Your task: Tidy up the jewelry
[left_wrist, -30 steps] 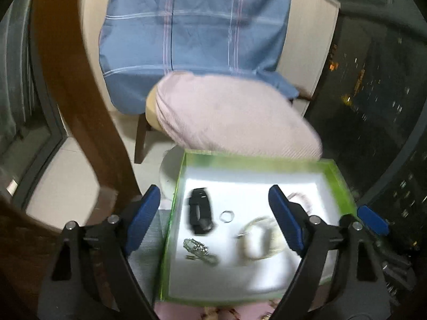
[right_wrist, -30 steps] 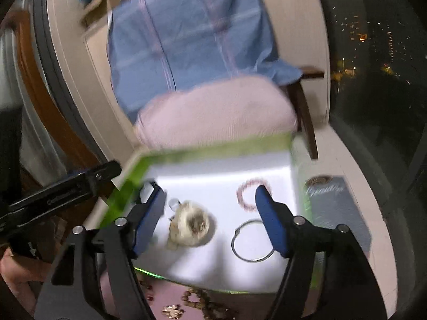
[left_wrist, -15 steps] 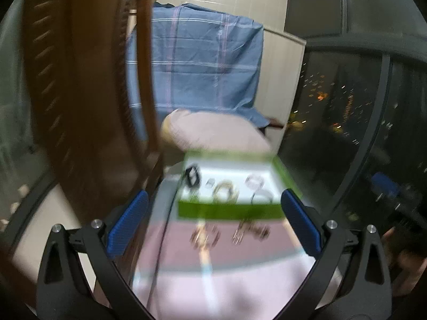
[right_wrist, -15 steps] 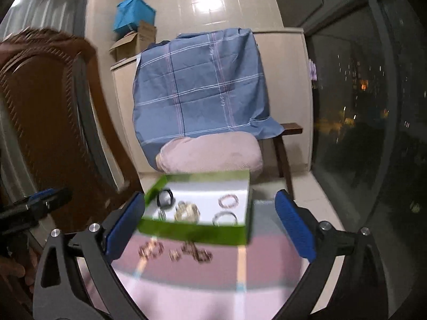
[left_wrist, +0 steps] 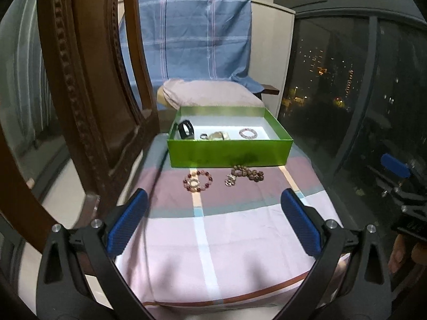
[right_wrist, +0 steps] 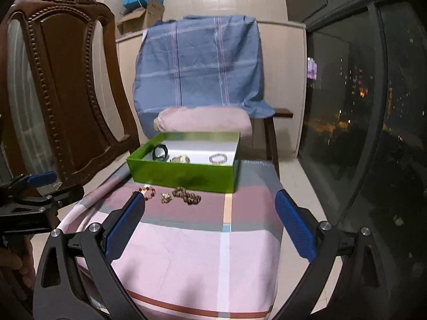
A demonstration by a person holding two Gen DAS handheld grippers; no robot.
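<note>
Hanging back from the table [left_wrist: 240, 240], which is draped in a pink, mauve and grey checked cloth, both pairs of tongs stand wide apart with nothing between their blue pads: the left tongs [left_wrist: 213, 221] and the right tongs [right_wrist: 210, 221] each frame the work from the near edge, probably so that the whole spread can be taken in before the next pick. Near the far end of the table sits the shallow bright green cardboard box [left_wrist: 229, 152] with a white floor, plainly the place where the jewelry is being gathered. Inside it lie a black strap-like band [left_wrist: 186, 130] at the left, a small metal ring [left_wrist: 203, 136] and a pale coiled bracelet [left_wrist: 219, 135] in the middle, and a pinkish bead bracelet [left_wrist: 247, 133] toward the right, spaced apart rather than heaped. Two pieces are not yet boxed: a red and pink bead bracelet [left_wrist: 197, 181] and a brown wooden bead string with a metal charm [left_wrist: 244, 175], lying side by side on the cloth just in front of the box's near wall, within easy reach of either hand. Judging from this, the sorting is well along, with those two left. A carved dark wooden chair back [right_wrist: 64, 88] rises close at the left, something the left hand must steer around.
</note>
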